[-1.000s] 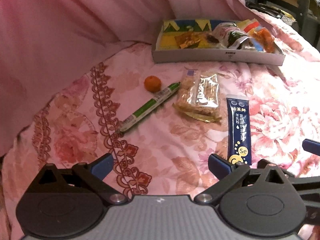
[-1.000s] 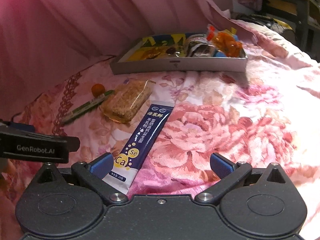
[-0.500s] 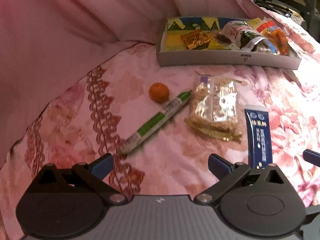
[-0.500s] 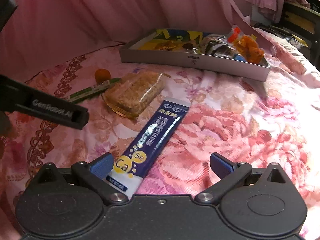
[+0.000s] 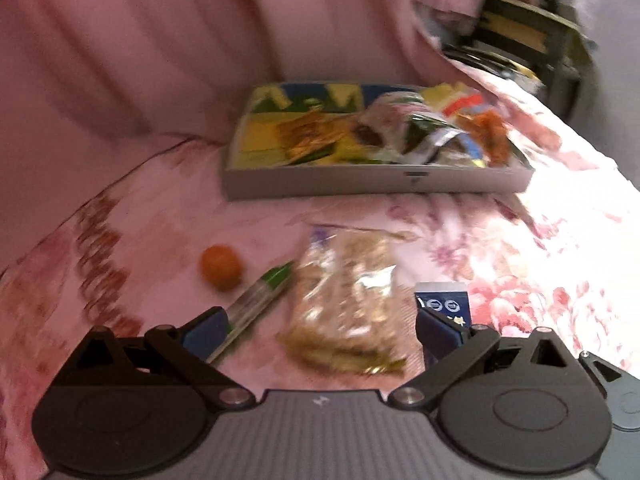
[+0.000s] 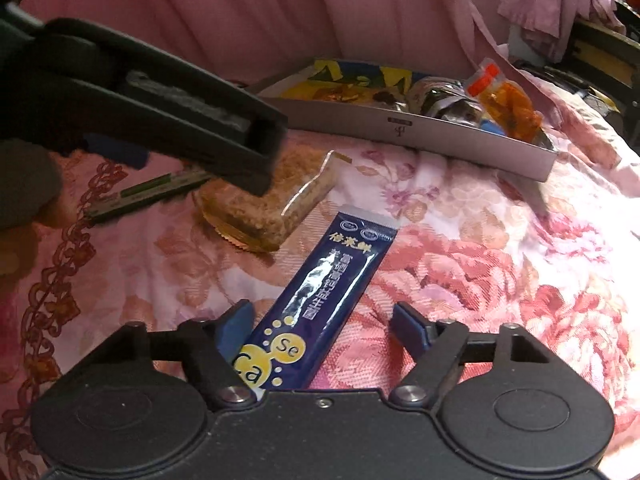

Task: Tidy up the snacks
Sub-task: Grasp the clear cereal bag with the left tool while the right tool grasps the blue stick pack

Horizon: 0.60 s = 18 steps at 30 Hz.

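A clear-wrapped grain bar (image 5: 347,300) lies on the floral bedspread between the open jaws of my left gripper (image 5: 320,330); it also shows in the right wrist view (image 6: 264,204). A dark blue sachet (image 6: 320,292) lies between the open jaws of my right gripper (image 6: 324,322); its top shows in the left wrist view (image 5: 442,300). A green-and-white stick pack (image 5: 256,300) and a small orange ball (image 5: 221,267) lie left of the bar. A grey box (image 5: 376,184) with several snacks stands behind; it also shows in the right wrist view (image 6: 420,136).
The left gripper's body (image 6: 140,100) crosses the upper left of the right wrist view above the bar. A pink quilt (image 5: 140,60) rises behind the box. Dark furniture (image 5: 528,40) stands at the far right.
My left gripper has moved forward and right, so the grain bar now lies between its jaws. My right gripper has moved forward over the blue sachet. The left view is blurred by motion.
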{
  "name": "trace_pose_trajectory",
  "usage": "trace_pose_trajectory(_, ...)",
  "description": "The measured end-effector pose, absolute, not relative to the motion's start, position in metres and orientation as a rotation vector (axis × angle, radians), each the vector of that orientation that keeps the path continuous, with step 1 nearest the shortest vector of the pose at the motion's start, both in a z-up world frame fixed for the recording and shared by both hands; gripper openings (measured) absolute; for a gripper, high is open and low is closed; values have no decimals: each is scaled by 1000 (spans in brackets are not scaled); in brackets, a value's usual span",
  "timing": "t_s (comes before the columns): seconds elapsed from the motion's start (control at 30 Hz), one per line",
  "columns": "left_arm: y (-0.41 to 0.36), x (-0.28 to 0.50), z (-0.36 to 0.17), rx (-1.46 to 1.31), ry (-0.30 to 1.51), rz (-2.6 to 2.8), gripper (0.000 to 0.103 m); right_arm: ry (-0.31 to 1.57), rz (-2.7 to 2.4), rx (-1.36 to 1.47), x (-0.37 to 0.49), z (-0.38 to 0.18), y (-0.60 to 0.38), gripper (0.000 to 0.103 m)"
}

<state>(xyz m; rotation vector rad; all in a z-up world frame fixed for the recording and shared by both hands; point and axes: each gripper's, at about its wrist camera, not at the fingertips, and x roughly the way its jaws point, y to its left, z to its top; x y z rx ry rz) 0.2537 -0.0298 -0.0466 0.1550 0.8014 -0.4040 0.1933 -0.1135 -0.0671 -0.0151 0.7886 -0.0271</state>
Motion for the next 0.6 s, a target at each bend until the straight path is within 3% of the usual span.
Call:
trace_pose_trajectory(0.1, -45, 262, -55, 212, 801, -437, 96, 786, -55, -26, 192, -67, -116, 58)
trace_pose_trajectory(0.3, -54, 279, -71, 211, 837, -489, 86, 788, -104, 0, 193, -66, -126, 50)
trace_pose_trajectory(0.53, -56, 286, -76, 222, 837, -484, 77, 794, -144, 34, 197, -66, -138, 47)
trace_pose_trajectory(0.6, -57, 285, -77, 235, 831, -482, 77, 795, -148, 46, 198, -67, -142, 51)
